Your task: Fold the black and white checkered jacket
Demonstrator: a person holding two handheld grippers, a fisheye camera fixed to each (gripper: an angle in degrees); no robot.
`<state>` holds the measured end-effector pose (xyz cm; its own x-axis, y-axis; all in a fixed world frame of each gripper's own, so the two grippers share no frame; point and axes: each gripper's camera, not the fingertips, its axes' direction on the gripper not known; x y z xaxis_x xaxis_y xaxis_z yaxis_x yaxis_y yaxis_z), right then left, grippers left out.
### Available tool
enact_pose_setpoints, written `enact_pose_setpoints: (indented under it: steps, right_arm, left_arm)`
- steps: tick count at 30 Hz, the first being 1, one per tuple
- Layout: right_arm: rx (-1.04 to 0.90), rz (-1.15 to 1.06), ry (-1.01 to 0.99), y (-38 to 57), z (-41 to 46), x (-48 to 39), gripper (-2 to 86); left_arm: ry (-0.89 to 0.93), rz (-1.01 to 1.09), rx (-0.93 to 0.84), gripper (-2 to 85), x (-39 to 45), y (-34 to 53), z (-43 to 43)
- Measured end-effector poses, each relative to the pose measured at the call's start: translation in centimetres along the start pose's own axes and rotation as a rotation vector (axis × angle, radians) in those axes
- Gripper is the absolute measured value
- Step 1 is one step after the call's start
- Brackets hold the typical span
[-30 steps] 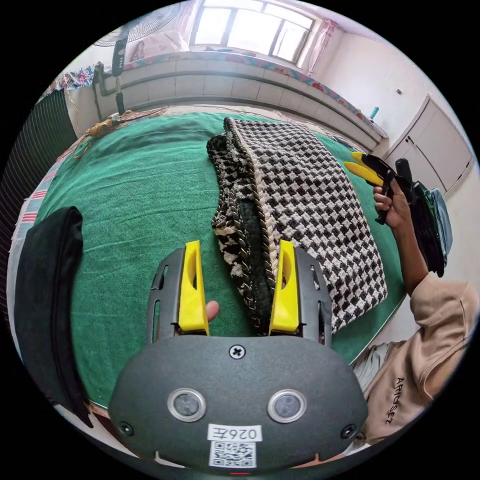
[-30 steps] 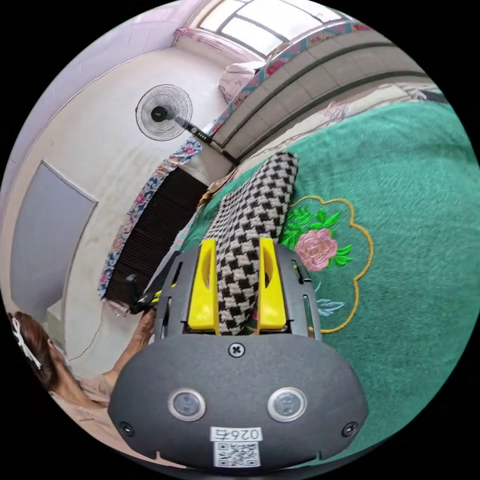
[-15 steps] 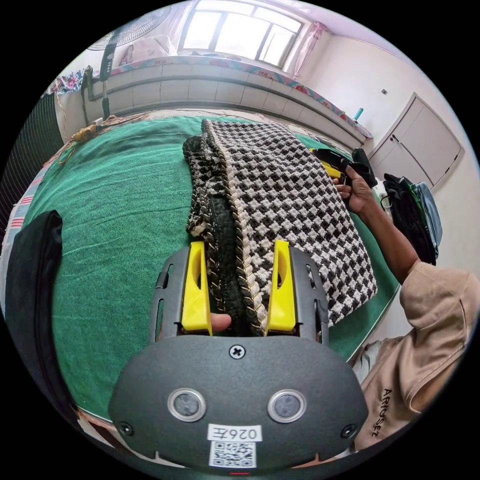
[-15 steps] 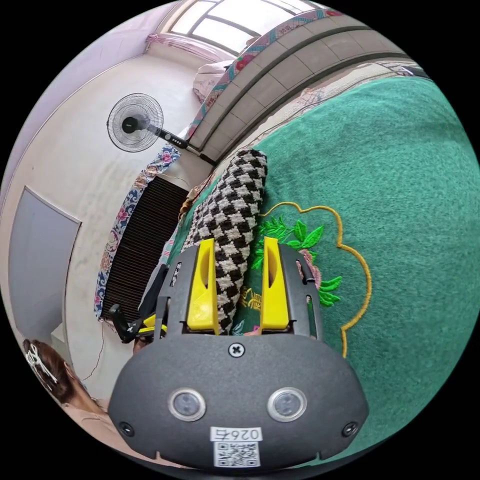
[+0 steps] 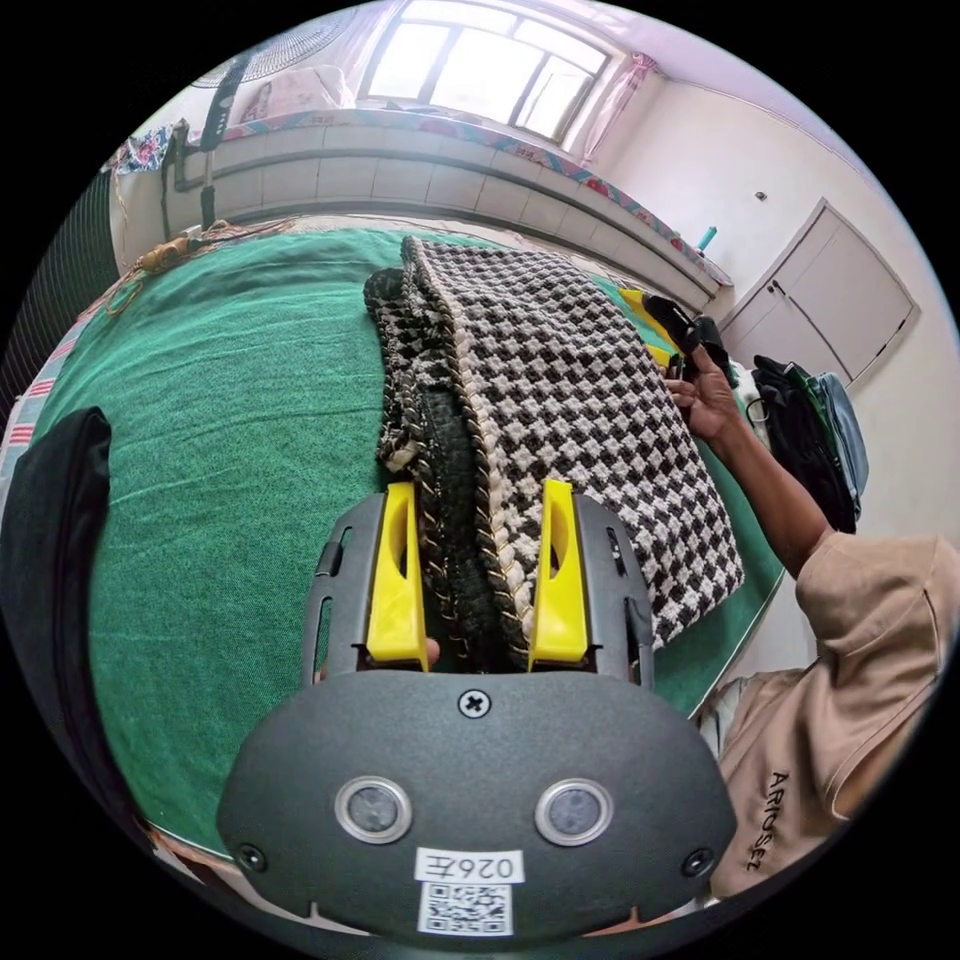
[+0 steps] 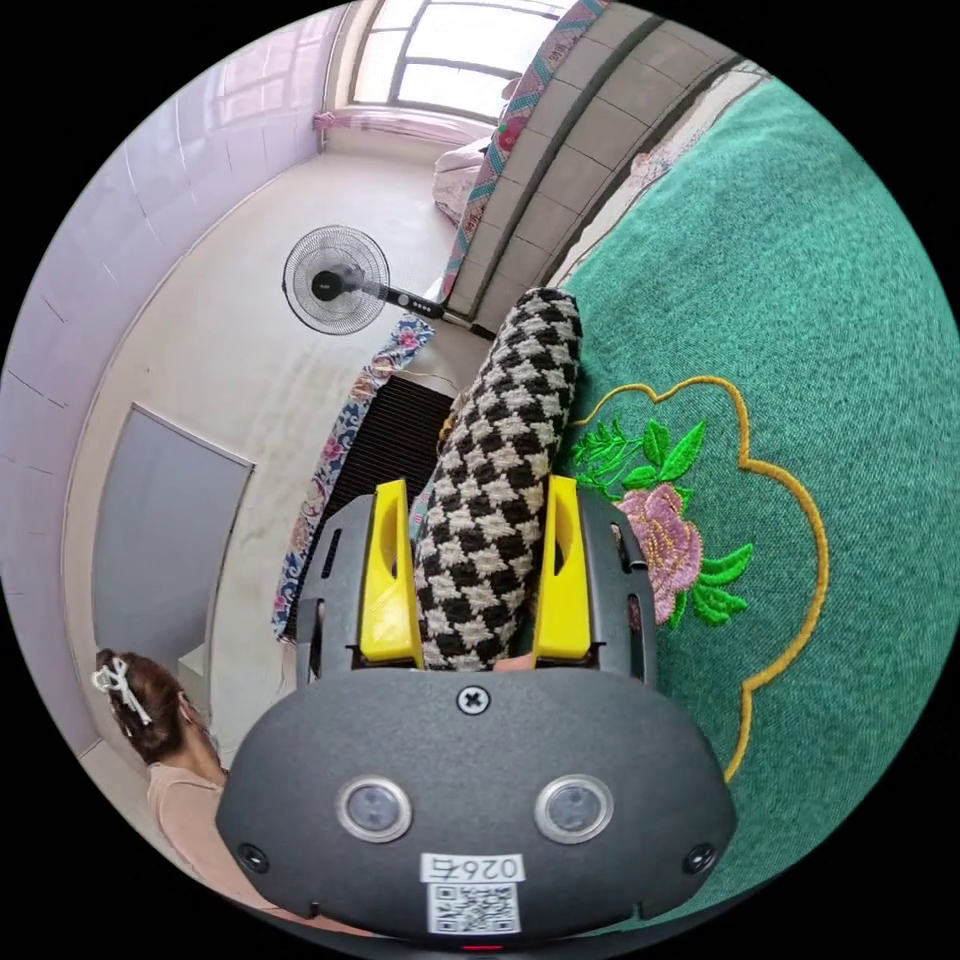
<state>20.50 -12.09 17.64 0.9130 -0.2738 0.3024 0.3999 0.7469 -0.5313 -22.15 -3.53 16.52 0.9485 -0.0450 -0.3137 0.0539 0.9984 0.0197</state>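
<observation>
The black and white checkered jacket (image 5: 580,400) lies folded on the green cloth (image 5: 230,400), its braided edges stacked on its left side. My left gripper (image 5: 478,575) is open at the near end, with that stacked edge lying between its jaws. A fingertip (image 5: 430,652) shows under the left jaw. In the left gripper view, the right gripper (image 5: 655,318) sits at the jacket's far right edge, held by a hand (image 5: 712,400). In the right gripper view, my right gripper (image 6: 475,575) is open, and a rounded fold of the jacket (image 6: 500,470) fills the gap between its jaws.
A black garment (image 5: 50,560) lies at the left edge of the green cloth. An embroidered flower (image 6: 665,535) marks the cloth beside the fold. A dark bag (image 5: 810,430) hangs at the right. The person in beige (image 5: 830,680) stands at the near right edge. A fan (image 6: 335,280) stands by the wall.
The left jaws have slid further over the jacket's stacked edge and narrowed slightly. The right gripper came down to the jacket's far edge, widened its jaws and took the fold between them.
</observation>
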Motion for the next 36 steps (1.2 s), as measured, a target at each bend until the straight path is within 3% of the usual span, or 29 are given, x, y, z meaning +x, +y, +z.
enact_pose_setpoints:
  steps: [5, 8, 13, 17, 19, 23, 28, 32, 36]
  right_arm:
    - [-0.112, -0.041, 0.126, -1.1, 1.4, -0.7, 14.2]
    - [-0.073, -0.044, 0.184, -1.2, 0.4, -0.8, 14.1]
    - [-0.114, -0.038, 0.197, -1.1, 0.0, 0.0, 14.9]
    - [-0.123, -0.030, 0.181, -2.1, 1.5, 0.1, 15.9]
    - [-0.153, -0.037, 0.243, -3.0, 3.5, -0.4, 13.4]
    - [-0.213, -0.098, 0.367, -3.6, 4.0, -2.3, 6.7]
    - [-0.192, -0.114, 0.443, -1.1, -2.6, -4.5, 5.2]
    - [-0.171, -0.070, 0.496, 2.3, -9.1, -3.1, 6.1]
    - [-0.130, 0.072, 0.327, 6.7, -14.7, 0.1, 10.7]
  left_arm:
    - [0.001, -0.023, 0.012, 16.3, -0.8, -0.2, 0.4]
    - [0.026, -0.046, 0.013, 15.7, -1.8, -0.5, 0.6]
    - [0.145, -0.105, 0.040, 16.5, -3.9, -1.0, 1.2]
    - [0.076, -0.162, 0.034, 13.4, -4.2, -1.4, 1.9]
    - [0.064, -0.193, 0.019, 10.6, -4.4, -1.7, 2.2]
    - [0.206, -0.252, -0.014, 6.0, -4.9, -1.8, 3.4]
    - [0.431, -0.215, -0.116, 5.6, -1.4, -1.4, 6.9]
    - [0.458, -0.141, -0.141, 5.7, 2.5, -1.0, 8.9]
    - [0.429, -0.154, -0.108, 6.1, 3.2, -0.6, 9.2]
